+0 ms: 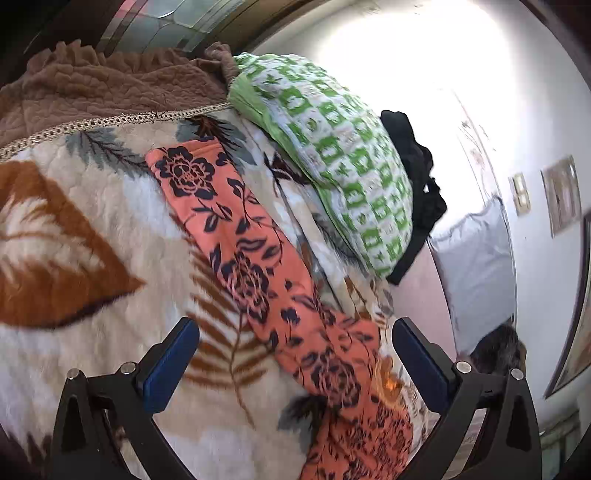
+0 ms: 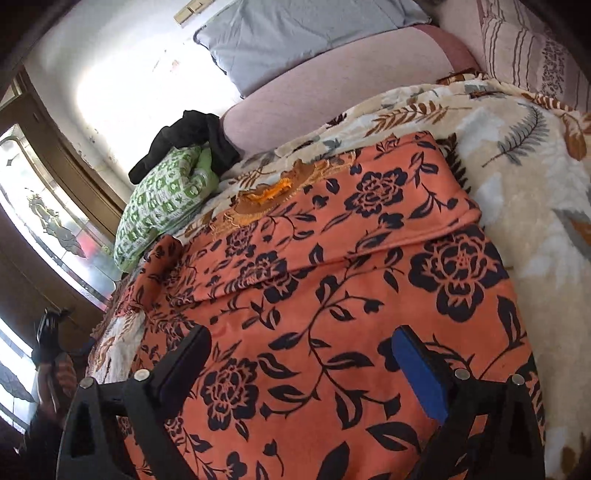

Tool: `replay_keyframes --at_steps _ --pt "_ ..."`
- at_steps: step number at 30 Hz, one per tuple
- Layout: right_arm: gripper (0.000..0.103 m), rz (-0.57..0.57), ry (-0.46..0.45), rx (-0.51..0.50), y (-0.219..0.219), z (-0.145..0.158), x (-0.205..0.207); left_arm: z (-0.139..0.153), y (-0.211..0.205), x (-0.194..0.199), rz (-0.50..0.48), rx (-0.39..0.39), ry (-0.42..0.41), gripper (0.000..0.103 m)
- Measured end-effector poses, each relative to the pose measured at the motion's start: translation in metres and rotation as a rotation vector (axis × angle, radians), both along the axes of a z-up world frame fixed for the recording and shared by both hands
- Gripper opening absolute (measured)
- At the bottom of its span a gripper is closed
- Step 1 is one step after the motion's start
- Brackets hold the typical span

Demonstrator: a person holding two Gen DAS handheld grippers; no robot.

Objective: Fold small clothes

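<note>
An orange garment with a dark flower print [image 1: 255, 266] lies on a fleece blanket with a leaf pattern [image 1: 92, 236]. In the left wrist view it runs as a long strip from upper middle to lower right. My left gripper [image 1: 295, 343] is open and empty, hovering above the strip's lower part. In the right wrist view the same garment [image 2: 332, 295] fills the middle, with one layer folded over another. My right gripper [image 2: 303, 350] is open and empty, just above the cloth.
A green and white checked pillow [image 1: 343, 155] lies beyond the garment with black clothing [image 1: 421, 177] behind it. A brown quilt [image 1: 110, 81] lies at the upper left. A grey pillow [image 2: 295, 33] and pink sheet [image 2: 332, 96] lie farther back, by a white wall.
</note>
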State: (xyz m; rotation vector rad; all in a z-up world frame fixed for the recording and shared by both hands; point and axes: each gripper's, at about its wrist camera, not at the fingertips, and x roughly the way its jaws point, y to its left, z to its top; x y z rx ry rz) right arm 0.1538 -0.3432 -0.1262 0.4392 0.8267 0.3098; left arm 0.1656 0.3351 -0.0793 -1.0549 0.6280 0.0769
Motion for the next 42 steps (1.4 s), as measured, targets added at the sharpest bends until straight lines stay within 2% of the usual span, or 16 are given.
replay_keyframes --at_steps 8,13,14,15,16,17,19,20,22,25,28,32,36,38,39,42 --pt "0.100 -0.001 -0.009 -0.064 0.002 -0.015 -0.001 -0.050 0.043 0.062 0.119 -0.035 0.111 0.103" --pt "0.101 0.007 -0.015 -0.059 0.002 -0.017 -0.001 -0.050 0.048 0.077 0.143 -0.016 0.107 0.100" --pt "0.101 0.008 -0.016 -0.058 0.002 -0.017 -0.001 -0.051 0.050 0.080 0.154 -0.016 0.113 0.093" --pt "0.102 0.009 -0.016 -0.056 0.002 -0.018 -0.001 -0.054 0.052 0.084 0.150 -0.014 0.139 0.055" --pt "0.102 0.009 -0.017 -0.055 0.002 -0.018 -0.001 -0.061 0.054 0.089 0.134 -0.022 0.205 0.005" --pt "0.102 0.009 -0.017 -0.054 0.002 -0.018 -0.001 -0.069 0.057 0.091 0.134 -0.043 0.265 0.004" --pt "0.102 0.011 -0.018 -0.055 0.002 -0.018 -0.001 -0.062 0.054 0.095 0.129 0.020 0.289 0.004" --pt "0.102 0.011 -0.019 -0.052 0.002 -0.018 -0.001 -0.048 0.047 0.099 0.115 0.114 0.306 0.004" --pt "0.102 0.009 -0.023 -0.036 0.000 -0.018 -0.002 -0.006 0.021 0.102 0.074 0.276 0.250 0.004" --pt "0.102 0.006 -0.025 -0.013 -0.003 -0.019 -0.003 0.076 -0.049 0.101 -0.036 0.500 0.082 0.004" --pt "0.102 0.004 -0.024 -0.010 -0.003 -0.019 -0.003 0.150 -0.151 0.092 -0.201 0.676 -0.123 0.004" --pt "0.102 0.001 -0.027 0.002 -0.003 -0.018 -0.003 0.199 -0.289 0.081 -0.430 0.766 -0.344 0.004" --pt "0.102 -0.003 -0.028 0.020 -0.005 -0.018 -0.003 0.185 -0.411 0.079 -0.700 0.725 -0.412 0.010" --pt "0.102 -0.003 -0.027 0.025 -0.005 -0.018 -0.003 0.155 -0.454 0.080 -0.837 0.703 -0.355 0.051" --pt "0.102 -0.003 -0.028 0.030 -0.006 -0.018 -0.003 0.136 -0.467 0.082 -0.885 0.700 -0.303 0.085" --pt "0.102 -0.008 -0.031 0.053 -0.009 -0.016 -0.006 0.100 -0.463 0.070 -0.909 0.716 -0.227 0.087"
